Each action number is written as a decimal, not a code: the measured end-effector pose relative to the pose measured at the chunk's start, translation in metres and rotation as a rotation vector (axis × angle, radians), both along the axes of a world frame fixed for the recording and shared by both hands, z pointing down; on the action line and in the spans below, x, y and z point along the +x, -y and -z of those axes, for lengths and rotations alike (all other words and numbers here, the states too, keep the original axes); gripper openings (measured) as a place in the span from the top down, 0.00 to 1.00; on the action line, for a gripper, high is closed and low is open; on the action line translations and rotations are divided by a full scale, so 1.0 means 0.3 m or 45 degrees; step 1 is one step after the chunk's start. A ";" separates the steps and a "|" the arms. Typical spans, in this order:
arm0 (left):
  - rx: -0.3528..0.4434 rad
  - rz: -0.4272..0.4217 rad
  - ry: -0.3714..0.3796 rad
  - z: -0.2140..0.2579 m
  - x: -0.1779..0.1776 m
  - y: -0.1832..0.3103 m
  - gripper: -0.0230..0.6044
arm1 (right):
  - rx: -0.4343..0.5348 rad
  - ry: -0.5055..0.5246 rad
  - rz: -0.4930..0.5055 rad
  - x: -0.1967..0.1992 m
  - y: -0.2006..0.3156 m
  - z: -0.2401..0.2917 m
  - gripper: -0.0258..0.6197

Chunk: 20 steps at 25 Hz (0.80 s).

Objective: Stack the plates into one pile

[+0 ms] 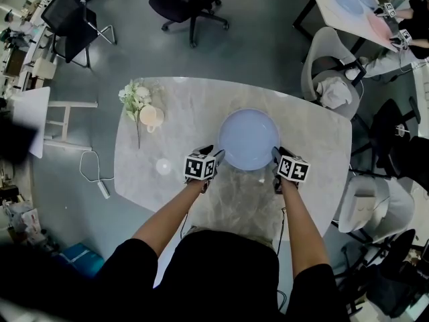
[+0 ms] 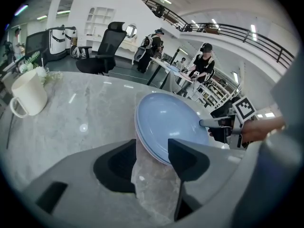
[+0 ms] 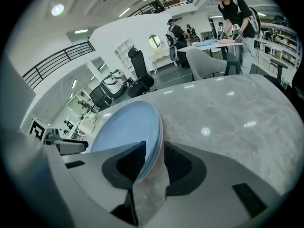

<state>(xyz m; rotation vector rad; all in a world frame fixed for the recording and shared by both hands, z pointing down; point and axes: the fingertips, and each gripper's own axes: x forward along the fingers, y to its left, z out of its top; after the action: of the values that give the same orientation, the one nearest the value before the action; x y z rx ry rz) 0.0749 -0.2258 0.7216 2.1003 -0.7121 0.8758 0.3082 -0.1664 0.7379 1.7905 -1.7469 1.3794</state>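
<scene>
Tabletop (image 1: 174, 106): L gripper (image 1: 217, 157), R gripper (image 1: 275, 155) pinch plate stack (image 1: 249, 138), opp. rims.

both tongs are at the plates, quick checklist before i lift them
1. Plates in one pile: ok, the rims lie nested in both gripper views.
2. Right tongs gripping: ok, the jaws are closed on the rim.
3. Left tongs gripping: cannot tell; the rim sits between the jaws, but a gap shows.
4. Grips on opposite sides of the pile: ok.
5. Mug clear of the pile: ok, it stands apart, to the left.
6. Pile flat on the table: cannot tell.
</scene>
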 end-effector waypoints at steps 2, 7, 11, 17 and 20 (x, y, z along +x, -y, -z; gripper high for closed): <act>0.003 0.019 -0.025 0.030 -0.023 -0.009 0.61 | 0.039 -0.023 0.004 -0.001 -0.018 0.036 0.82; 0.039 0.088 -0.125 0.157 -0.102 -0.061 0.61 | 0.155 -0.027 0.052 -0.062 -0.106 0.191 0.82; 0.090 0.098 -0.200 0.270 -0.191 -0.127 0.74 | 0.278 -0.028 0.063 -0.166 -0.218 0.349 0.82; 0.154 0.123 -0.477 0.463 -0.342 -0.290 0.94 | 0.436 -0.115 0.106 -0.413 -0.372 0.596 0.87; 0.163 0.058 -0.518 0.484 -0.389 -0.393 0.94 | 0.511 -0.114 0.062 -0.525 -0.451 0.695 0.93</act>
<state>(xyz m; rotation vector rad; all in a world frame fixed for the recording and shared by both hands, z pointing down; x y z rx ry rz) -0.0419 -0.1078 0.5765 2.2694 -0.6062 0.3642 0.1508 -0.0309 0.5293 1.9508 -2.1158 0.9600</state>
